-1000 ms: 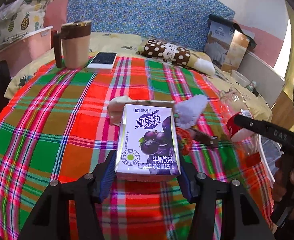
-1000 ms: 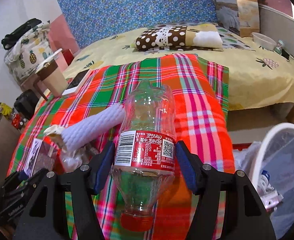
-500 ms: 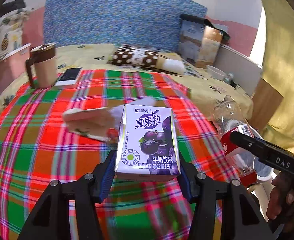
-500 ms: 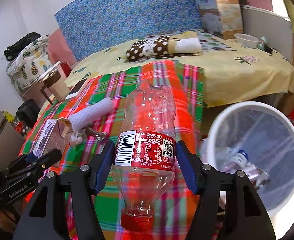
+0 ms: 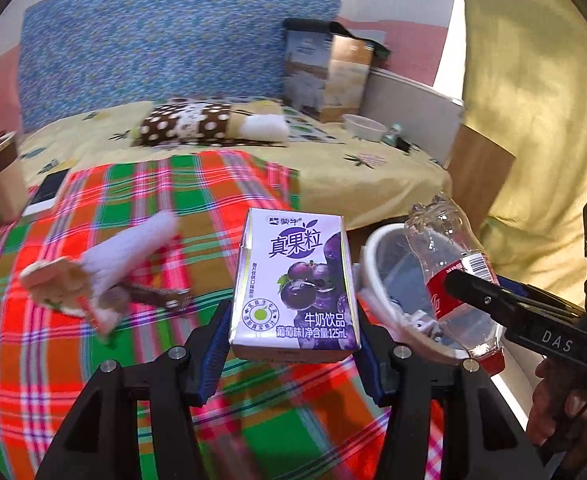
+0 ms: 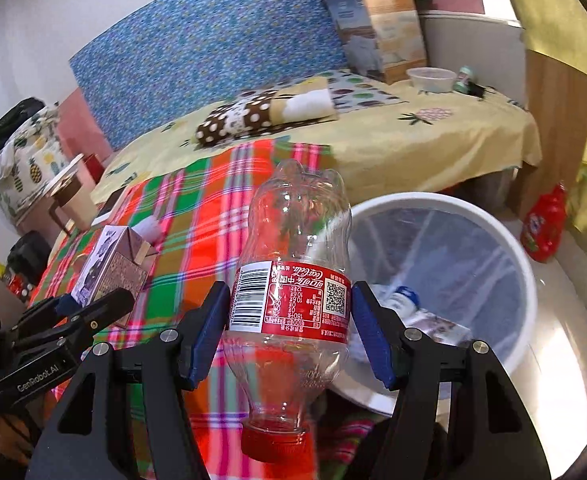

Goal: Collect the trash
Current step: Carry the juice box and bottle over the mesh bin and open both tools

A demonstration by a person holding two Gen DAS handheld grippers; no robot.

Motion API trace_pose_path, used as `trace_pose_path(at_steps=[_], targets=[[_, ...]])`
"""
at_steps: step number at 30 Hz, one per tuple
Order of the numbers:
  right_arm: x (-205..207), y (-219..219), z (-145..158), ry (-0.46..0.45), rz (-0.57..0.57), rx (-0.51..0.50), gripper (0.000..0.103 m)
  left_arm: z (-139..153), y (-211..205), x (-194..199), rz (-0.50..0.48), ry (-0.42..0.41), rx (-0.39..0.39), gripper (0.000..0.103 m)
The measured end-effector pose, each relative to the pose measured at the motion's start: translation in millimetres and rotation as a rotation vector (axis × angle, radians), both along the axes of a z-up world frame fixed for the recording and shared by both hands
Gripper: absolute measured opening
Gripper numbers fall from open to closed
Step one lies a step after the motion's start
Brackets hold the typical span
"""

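My left gripper (image 5: 293,344) is shut on a purple milk drink carton (image 5: 295,280), held above the plaid cloth (image 5: 133,224); it also shows in the right wrist view (image 6: 109,268). My right gripper (image 6: 289,332) is shut on an empty clear cola bottle (image 6: 293,248) with a red label, cap end toward me. The bottle (image 5: 453,276) hangs over the near left rim of a white trash bin (image 6: 445,200) lined with a bag; the bin (image 5: 369,248) shows in the left wrist view too. A white roll and wrappers (image 5: 105,268) lie on the cloth.
A bed with a yellow sheet (image 6: 413,136) and a dotted pillow (image 6: 253,116) lies behind. A cup (image 5: 1,176) and a phone (image 5: 47,192) stand at the cloth's far left. A red bottle (image 6: 543,224) sits on the floor right of the bin. A box (image 6: 385,28) stands by the headboard.
Both grippers have swung right with their loads. The bin has come into full view and the bottle now hangs over its rim. The white roll and wrappers have slid left in view.
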State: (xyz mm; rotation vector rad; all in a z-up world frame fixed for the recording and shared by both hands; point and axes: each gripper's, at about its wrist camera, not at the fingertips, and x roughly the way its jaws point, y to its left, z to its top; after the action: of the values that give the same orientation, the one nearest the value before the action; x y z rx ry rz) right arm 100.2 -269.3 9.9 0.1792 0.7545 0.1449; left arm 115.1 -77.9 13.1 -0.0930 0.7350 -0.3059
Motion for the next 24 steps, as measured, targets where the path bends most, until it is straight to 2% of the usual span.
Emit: trace_pose_path(at_steps=[11, 24], targets=[[-8, -41, -8, 0.019, -0.098, 0.006, 0.064, -5, -57, 14, -0.123, 0.006, 0.006, 0.056], [-3, -74, -28, 0.095, -0.160, 0.019, 0.064, -25, -112, 36, -0.238, 0.055, 0.025, 0.056]])
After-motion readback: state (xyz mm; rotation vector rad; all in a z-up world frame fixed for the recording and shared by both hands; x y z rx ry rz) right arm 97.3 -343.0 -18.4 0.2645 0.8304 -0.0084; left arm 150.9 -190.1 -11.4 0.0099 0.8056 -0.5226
